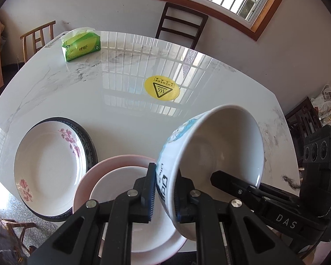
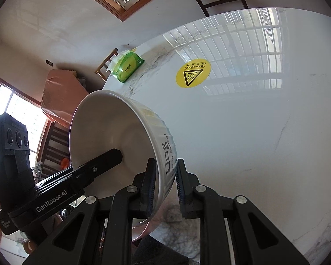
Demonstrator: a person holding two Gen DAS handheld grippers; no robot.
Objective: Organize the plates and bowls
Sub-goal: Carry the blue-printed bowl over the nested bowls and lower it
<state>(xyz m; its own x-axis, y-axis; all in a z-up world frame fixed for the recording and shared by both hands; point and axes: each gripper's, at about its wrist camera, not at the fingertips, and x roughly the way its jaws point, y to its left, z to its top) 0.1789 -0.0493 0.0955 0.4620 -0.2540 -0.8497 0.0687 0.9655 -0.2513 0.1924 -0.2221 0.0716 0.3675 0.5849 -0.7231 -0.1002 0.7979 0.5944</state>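
Left wrist view: left gripper (image 1: 164, 195) pinches the wall of a white bowl with blue print (image 1: 209, 154), one finger outside, one inside the rim. The bowl is tilted, airborne, above the near table edge. The right gripper (image 1: 218, 176) reaches into the same bowl from the opposite side. Below: a small white plate (image 1: 130, 198) stacked on a pink plate (image 1: 88, 181); just beside them a floral plate (image 1: 48, 167) sits on a dark-rimmed plate (image 1: 89, 145). Marble table (image 1: 99, 92) carries a green tissue pack (image 1: 81, 46) and a yellow hot-surface sticker (image 1: 161, 88), well apart from the crockery.

Right wrist view: right gripper (image 2: 165, 190) is clamped narrowly on the ribbed bowl wall (image 2: 163, 137); left gripper's finger (image 2: 110, 156) lies inside the bowl.

Judgement: step in hand is carrying the bowl toward a stacking spot, likely the white plate. Keep both hands moving together so the rim is not twisted; level the bowl before lowering; release only once the base rests.
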